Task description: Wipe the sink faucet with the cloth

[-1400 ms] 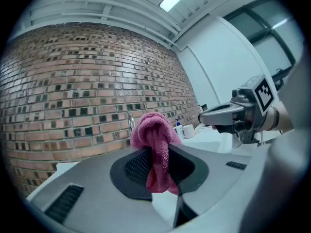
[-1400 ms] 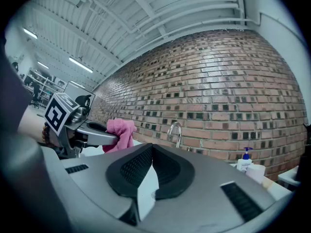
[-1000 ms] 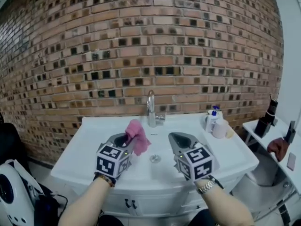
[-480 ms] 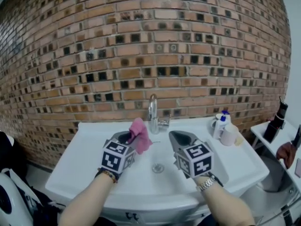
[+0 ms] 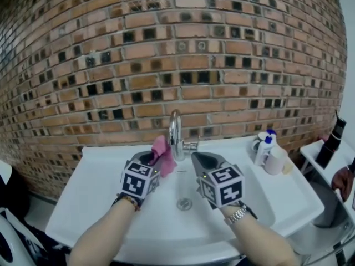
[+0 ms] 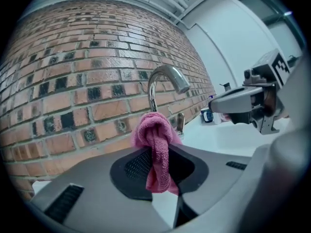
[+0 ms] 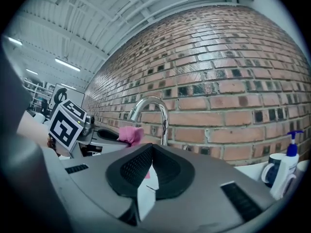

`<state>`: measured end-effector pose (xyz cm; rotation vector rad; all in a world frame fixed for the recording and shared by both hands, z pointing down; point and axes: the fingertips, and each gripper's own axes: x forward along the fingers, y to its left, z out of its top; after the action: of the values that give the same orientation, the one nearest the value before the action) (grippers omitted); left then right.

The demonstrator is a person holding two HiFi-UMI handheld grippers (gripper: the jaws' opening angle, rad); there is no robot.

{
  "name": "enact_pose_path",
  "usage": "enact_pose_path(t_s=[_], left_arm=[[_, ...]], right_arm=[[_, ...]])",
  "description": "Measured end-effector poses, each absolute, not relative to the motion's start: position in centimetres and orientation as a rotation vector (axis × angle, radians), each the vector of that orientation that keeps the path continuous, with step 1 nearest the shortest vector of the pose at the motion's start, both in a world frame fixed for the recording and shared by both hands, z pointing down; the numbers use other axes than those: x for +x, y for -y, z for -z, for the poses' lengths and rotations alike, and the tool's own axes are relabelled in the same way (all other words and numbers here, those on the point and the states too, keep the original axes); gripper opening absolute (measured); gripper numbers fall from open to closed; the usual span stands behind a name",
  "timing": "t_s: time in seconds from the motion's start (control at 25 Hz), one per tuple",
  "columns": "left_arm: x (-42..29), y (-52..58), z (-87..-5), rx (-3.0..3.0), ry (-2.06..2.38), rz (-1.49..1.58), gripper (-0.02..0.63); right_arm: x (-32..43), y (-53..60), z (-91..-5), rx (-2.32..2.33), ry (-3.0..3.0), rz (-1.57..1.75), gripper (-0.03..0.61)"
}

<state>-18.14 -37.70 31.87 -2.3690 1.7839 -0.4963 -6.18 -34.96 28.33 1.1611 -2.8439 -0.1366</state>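
Note:
A chrome faucet (image 5: 176,139) stands at the back of the white sink (image 5: 100,204), against the brick wall; it also shows in the left gripper view (image 6: 163,81) and the right gripper view (image 7: 150,111). My left gripper (image 5: 156,158) is shut on a pink cloth (image 5: 162,154), which bunches out of the jaws (image 6: 156,152) just left of the faucet stem. My right gripper (image 5: 198,160) is shut with nothing in it, just right of the faucet and over the basin. From the right gripper view the pink cloth (image 7: 129,133) sits left of the spout.
A pump bottle (image 5: 263,148) and a white cup (image 5: 275,160) stand on the sink's back right corner. The drain (image 5: 184,204) lies below the grippers. A side shelf with a dark bottle (image 5: 331,142) is at the far right.
Both grippers have moved forward over the basin toward the faucet. The cloth has come up close beside the faucet stem. Both jaws stayed shut.

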Motion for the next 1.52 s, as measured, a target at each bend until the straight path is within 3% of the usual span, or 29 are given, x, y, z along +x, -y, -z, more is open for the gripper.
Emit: enact_pose_path(t_s=[0.72,1.52], left_arm=[[-18.4,46.1,-34.9,-2.367,-1.801,0.619,0.077],[-17.7,47.3,-33.2,-2.426,-1.767,0.415,0.074]], right_arm=[[-6.7,36.3,-29.5,1.133,2.871,0.068,0.012],[-7.7,35.5,-29.7,1.078,2.876,0.096,0.012]])
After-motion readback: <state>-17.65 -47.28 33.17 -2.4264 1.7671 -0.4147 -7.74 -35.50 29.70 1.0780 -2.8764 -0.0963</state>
